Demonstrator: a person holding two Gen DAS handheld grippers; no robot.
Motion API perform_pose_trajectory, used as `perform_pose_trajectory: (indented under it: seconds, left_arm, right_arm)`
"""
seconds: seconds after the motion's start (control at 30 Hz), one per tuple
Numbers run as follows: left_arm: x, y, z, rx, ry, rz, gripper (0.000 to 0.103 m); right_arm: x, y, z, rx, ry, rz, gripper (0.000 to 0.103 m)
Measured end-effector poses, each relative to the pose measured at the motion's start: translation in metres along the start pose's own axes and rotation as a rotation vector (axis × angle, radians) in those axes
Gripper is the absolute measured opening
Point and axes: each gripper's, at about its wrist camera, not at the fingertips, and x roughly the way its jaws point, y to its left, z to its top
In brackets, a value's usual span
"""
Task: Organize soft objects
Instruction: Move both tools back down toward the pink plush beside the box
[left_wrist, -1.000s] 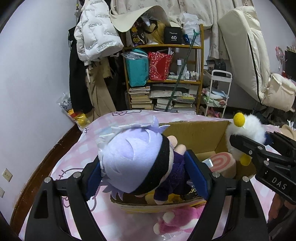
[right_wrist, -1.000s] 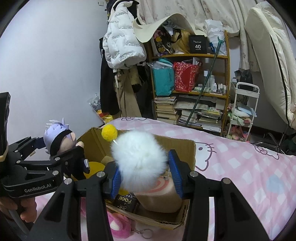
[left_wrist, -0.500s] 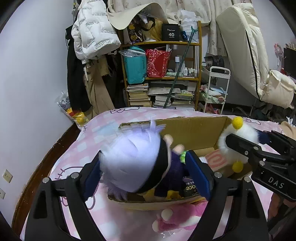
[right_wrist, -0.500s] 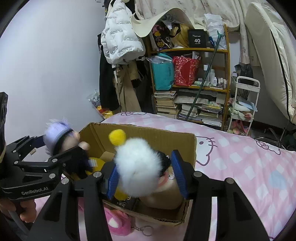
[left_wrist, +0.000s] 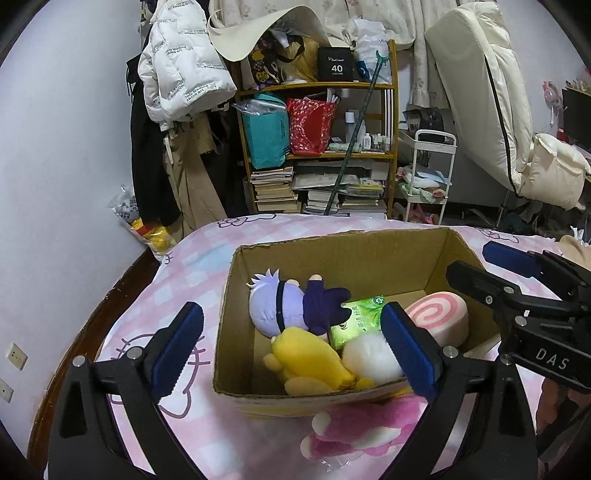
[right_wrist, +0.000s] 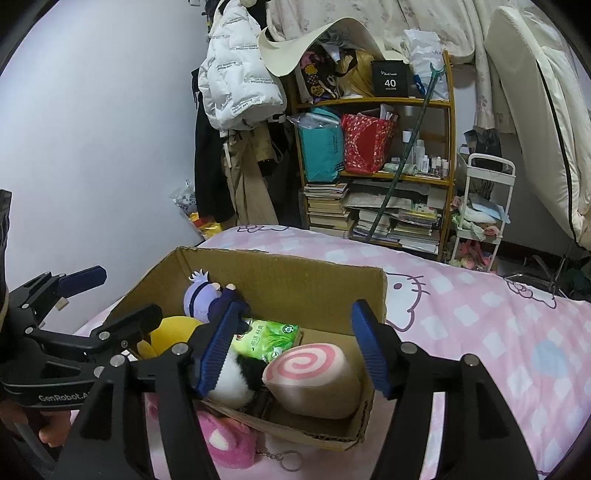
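Both claws, the left claw (left_wrist: 291, 345) and right claw (right_wrist: 291, 345), were opening with nothing gripped above the cardboard box (left_wrist: 332, 254), which held the purple-haired doll (left_wrist: 277, 306) and white plush (left_wrist: 369, 356), while a pink plush (left_wrist: 362, 424), seemingly outside at six o'clock on the bed (right_wrist: 498, 332), remained.

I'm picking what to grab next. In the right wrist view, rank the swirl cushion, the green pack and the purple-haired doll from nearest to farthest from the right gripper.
1. Swirl cushion: in the box, just below the right gripper.
2. Green pack: mid-box, behind the cushion.
3. Purple-haired doll: far left corner of the box.
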Motion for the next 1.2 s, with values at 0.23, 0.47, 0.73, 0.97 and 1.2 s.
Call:
perform_pose_trajectory:
  seconds: [0.23, 0.47, 0.73, 0.97, 1.2]
  left_arm:
    - [-0.011, 0.009, -0.005, -0.029, 0.027, 0.023, 0.096]
    - [-0.029, 0.014, -0.010, -0.040, 0.048, 0.049, 0.099]
    - [-0.039, 0.014, -0.024, -0.038, 0.098, 0.069, 0.100]
    - [-0.035, 0.016, -0.034, -0.051, 0.172, 0.071, 0.100]
    - [-0.020, 0.023, -0.041, -0.078, 0.251, 0.061, 0.100]
  right_arm:
    - [-0.010, 0.005, -0.003, -0.024, 0.005, -0.034, 0.092]
    - [-0.023, 0.010, -0.010, -0.037, 0.025, -0.022, 0.093]
    - [-0.035, 0.012, -0.022, -0.023, 0.058, 0.003, 0.093]
    - [-0.037, 0.024, -0.037, -0.050, 0.108, 0.024, 0.093]
    - [-0.029, 0.037, -0.049, -0.087, 0.148, 0.037, 0.095]
